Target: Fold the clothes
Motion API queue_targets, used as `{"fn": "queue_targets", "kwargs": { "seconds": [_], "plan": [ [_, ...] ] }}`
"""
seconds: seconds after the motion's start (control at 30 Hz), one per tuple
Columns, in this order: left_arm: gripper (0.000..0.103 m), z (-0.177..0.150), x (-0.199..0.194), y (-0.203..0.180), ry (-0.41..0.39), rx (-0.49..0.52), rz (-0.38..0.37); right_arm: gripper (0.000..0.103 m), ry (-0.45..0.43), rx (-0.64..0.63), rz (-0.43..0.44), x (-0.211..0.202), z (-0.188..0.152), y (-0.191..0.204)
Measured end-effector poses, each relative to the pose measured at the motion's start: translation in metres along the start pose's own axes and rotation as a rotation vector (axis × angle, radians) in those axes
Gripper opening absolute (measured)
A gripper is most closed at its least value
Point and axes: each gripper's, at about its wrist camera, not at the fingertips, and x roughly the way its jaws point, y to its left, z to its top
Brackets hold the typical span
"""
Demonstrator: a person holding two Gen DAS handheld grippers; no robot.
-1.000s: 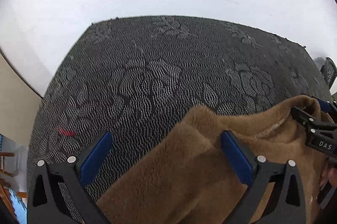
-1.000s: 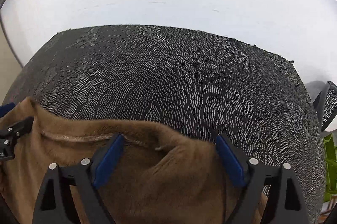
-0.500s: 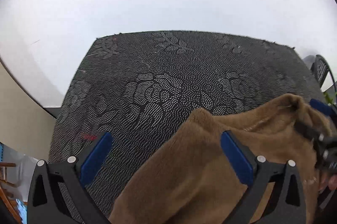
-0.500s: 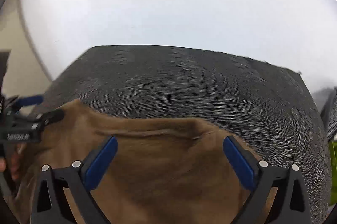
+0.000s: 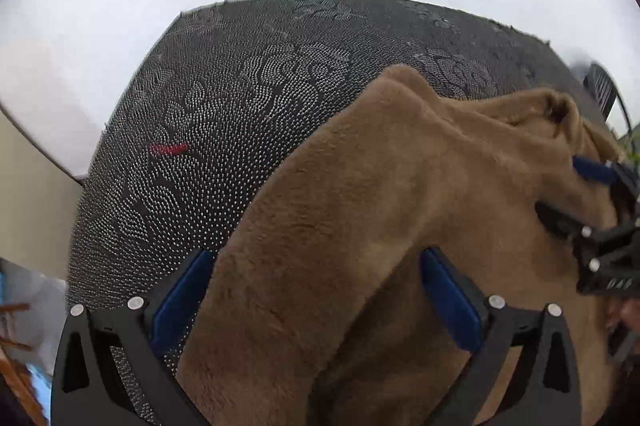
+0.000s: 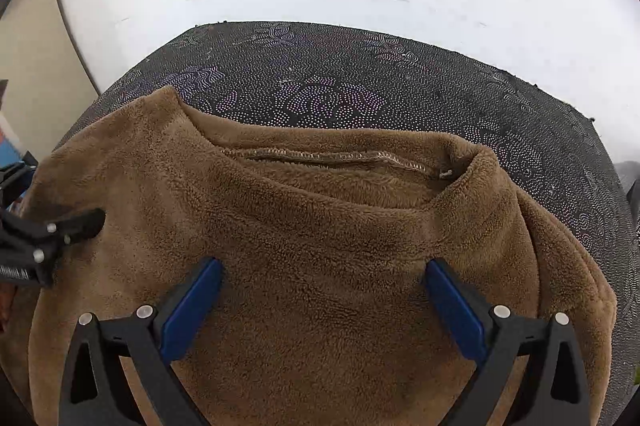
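Note:
A brown fleece garment [image 5: 400, 206] lies bunched on a black flower-patterned tablecloth [image 5: 240, 98]. Its neckline seam [image 6: 332, 157] faces the far side of the table. My left gripper [image 5: 316, 282] hovers open over the garment's left part, with fleece under the wide gap and the pads [image 5: 452, 300] not pressing it. My right gripper [image 6: 322, 298] is open just as wide over the garment's middle [image 6: 320, 246]. Each gripper shows in the other's view: the right gripper [image 5: 576, 194] at the right edge, the left gripper [image 6: 44, 202] at the left edge, both against the fleece.
A small red mark [image 5: 168, 148] lies on the cloth left of the garment. The tablecloth's far edge [image 6: 360, 32] meets a white surface beyond. A dark mesh chair [image 5: 604, 90] stands past the table's right corner. Wooden furniture [image 5: 12, 346] shows low on the left.
Both grippers have drawn back over the garment, so more fleece now reaches past their fingertips. The neckline has come fully into the right wrist view. Both pairs of jaws stay wide apart.

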Motion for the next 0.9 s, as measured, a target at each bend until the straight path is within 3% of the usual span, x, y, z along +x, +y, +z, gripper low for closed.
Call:
{"fn": "queue_targets", "kwargs": {
  "seconds": [0.17, 0.33, 0.5, 0.73, 0.9],
  "plan": [
    [0.103, -0.002, -0.016, 0.004, -0.005, 0.017, 0.004, 0.102, -0.003, -0.001, 0.003, -0.005, -0.004, 0.001],
    [0.103, -0.013, -0.067, 0.024, -0.070, 0.038, -0.019, 0.102, -0.020, -0.006, 0.048, -0.021, -0.014, 0.007],
    [0.103, -0.054, -0.111, 0.047, -0.079, 0.026, -0.056, 0.102, -0.046, -0.081, 0.109, -0.054, -0.033, 0.031],
    [0.103, -0.112, -0.120, 0.081, -0.066, 0.012, -0.026, 0.102, -0.039, -0.102, 0.160, -0.071, -0.061, 0.066],
    [0.103, -0.131, -0.110, 0.087, -0.051, 0.018, -0.095, 0.102, -0.014, -0.111, 0.148, -0.084, -0.081, 0.073]
  ]
}}
